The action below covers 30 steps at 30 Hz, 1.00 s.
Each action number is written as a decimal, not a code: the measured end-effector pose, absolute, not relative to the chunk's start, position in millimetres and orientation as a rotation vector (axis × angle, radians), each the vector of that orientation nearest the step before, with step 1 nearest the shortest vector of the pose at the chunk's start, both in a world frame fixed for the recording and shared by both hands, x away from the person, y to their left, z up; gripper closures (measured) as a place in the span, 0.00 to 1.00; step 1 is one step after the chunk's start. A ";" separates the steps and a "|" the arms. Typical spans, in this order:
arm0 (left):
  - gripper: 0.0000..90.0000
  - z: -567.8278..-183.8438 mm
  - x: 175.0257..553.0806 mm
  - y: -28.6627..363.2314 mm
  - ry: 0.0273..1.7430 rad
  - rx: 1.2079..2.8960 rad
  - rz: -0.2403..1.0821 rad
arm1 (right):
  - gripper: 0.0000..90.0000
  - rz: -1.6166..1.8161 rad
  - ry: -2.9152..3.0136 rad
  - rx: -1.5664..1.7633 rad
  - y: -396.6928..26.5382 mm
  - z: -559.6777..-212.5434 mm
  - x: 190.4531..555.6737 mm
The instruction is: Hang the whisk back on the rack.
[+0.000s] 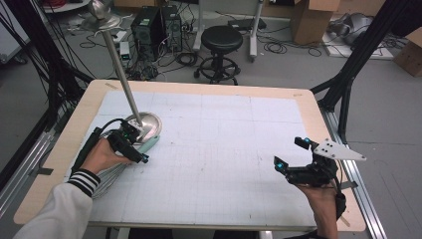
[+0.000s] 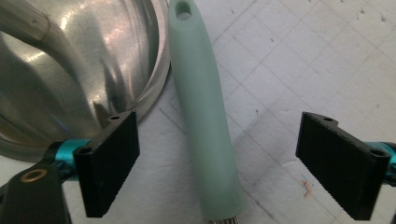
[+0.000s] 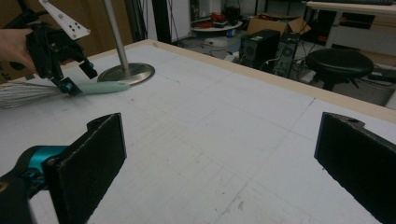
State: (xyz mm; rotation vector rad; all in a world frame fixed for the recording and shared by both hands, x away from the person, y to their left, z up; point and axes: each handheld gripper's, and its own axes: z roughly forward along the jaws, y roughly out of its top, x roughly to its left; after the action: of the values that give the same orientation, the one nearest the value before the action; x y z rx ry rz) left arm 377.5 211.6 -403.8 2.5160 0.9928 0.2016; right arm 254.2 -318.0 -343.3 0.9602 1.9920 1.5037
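A whisk with a mint-green handle [image 2: 205, 126] lies flat on the white grid mat, its handle [image 1: 151, 144] beside the round steel base [image 1: 148, 121] of a stand. Its wire end [image 3: 23, 93] points toward the person. My left gripper [image 2: 226, 163] straddles the handle from above, jaws open, with a clear gap between each pad and the handle. From across the table the left gripper [image 3: 79, 79] sits low over the handle [image 3: 105, 87]. My right gripper [image 1: 291, 153] is held open near the table's right side with nothing between its jaws [image 3: 224, 163].
The stand's steel pole [image 1: 119, 64] rises at a slant from the base [image 2: 70, 70], close to the left gripper. The white grid mat [image 1: 224, 149] covers the wooden table. Behind the table stand a black stool [image 1: 221, 40], computer towers [image 1: 149, 25] and cardboard boxes [image 1: 311, 20].
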 end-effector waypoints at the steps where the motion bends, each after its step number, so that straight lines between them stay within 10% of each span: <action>1: 0.19 -404.6 377.7 211.2 1.004 2.517 0.203 | 0.01 1.504 1.992 0.962 -318.0 -343.3 254.1; 30: 0.73 -408.1 377.3 208.3 1.096 2.589 0.211 | 0.01 1.507 1.980 0.958 -319.9 -341.9 253.2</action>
State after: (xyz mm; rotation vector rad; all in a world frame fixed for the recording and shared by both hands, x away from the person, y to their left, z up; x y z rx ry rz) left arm 377.3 208.3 -408.1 2.5887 1.0963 0.2110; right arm 253.2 -319.9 -341.9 0.9575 1.9796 1.5074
